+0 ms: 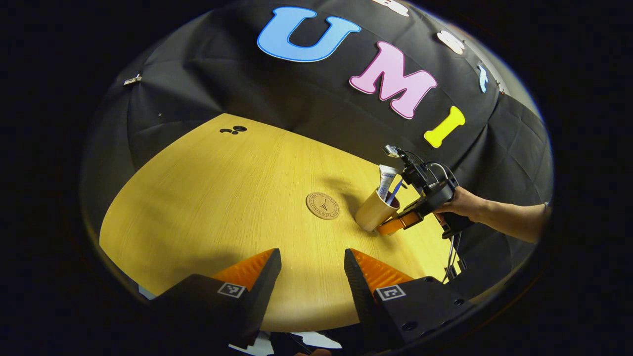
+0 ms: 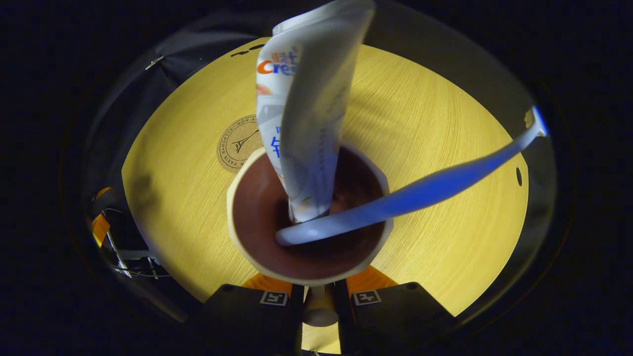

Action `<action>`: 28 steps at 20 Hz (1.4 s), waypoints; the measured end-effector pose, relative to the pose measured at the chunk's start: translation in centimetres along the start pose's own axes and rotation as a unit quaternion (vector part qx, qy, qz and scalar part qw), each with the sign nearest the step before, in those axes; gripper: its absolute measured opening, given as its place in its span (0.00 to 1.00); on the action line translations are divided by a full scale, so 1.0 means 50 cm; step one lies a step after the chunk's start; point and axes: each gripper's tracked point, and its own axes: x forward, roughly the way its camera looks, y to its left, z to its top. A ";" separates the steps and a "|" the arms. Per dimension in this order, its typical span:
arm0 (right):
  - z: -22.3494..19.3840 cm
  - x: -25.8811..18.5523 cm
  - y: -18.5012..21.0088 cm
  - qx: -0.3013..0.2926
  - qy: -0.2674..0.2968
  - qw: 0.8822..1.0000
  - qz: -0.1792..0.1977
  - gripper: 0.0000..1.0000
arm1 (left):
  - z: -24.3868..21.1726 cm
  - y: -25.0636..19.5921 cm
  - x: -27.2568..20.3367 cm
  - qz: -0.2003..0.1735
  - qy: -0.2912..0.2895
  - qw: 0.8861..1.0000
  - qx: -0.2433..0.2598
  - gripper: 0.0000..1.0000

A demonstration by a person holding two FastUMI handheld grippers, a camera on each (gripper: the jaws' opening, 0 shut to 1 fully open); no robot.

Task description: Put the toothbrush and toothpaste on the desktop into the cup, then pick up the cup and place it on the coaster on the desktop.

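A tan cup (image 1: 372,213) with a dark inside leans to the right, just right of the round cork coaster (image 1: 323,205). A white toothpaste tube (image 1: 386,179) and a blue toothbrush (image 1: 394,192) stick out of it. My right gripper (image 1: 390,225), held by a hand, grips the cup low on its right side. In the right gripper view I look down into the cup (image 2: 233,207), with the toothpaste tube (image 2: 306,99) and toothbrush (image 2: 445,185) inside; the right gripper (image 2: 319,291) is shut on the cup's handle. The coaster (image 2: 239,143) lies just beyond. My left gripper (image 1: 312,254) stands open over the table's near edge.
The round wooden table (image 1: 212,207) has small dark holes (image 1: 233,130) at its far left. A person's forearm (image 1: 509,220) reaches in from the right, and a cable (image 1: 451,257) hangs below the hand. Black cloth walls surround the table.
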 end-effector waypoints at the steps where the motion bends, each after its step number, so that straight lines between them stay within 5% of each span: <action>1: -0.002 0.002 0.000 -0.005 0.001 1.000 0.000 0.33 | 0.003 0.000 0.000 0.000 0.000 1.000 0.000 0.81; 5: 0.004 -0.003 -0.005 -0.009 -0.009 1.000 -0.004 0.24 | 0.003 0.004 0.003 -0.002 0.000 1.000 0.000 0.81; 6: 0.008 -0.005 -0.004 -0.004 -0.014 1.000 -0.002 0.30 | 0.004 0.006 0.005 -0.002 0.000 1.000 0.000 0.81; 16: 0.052 -0.040 0.018 0.008 -0.065 0.998 0.003 0.30 | 0.012 0.023 0.008 -0.007 0.001 1.000 -0.001 0.81; 28: 0.150 -0.021 0.127 -0.049 -0.060 0.997 0.024 0.30 | 0.013 0.063 -0.014 0.003 -0.006 1.000 -0.005 0.81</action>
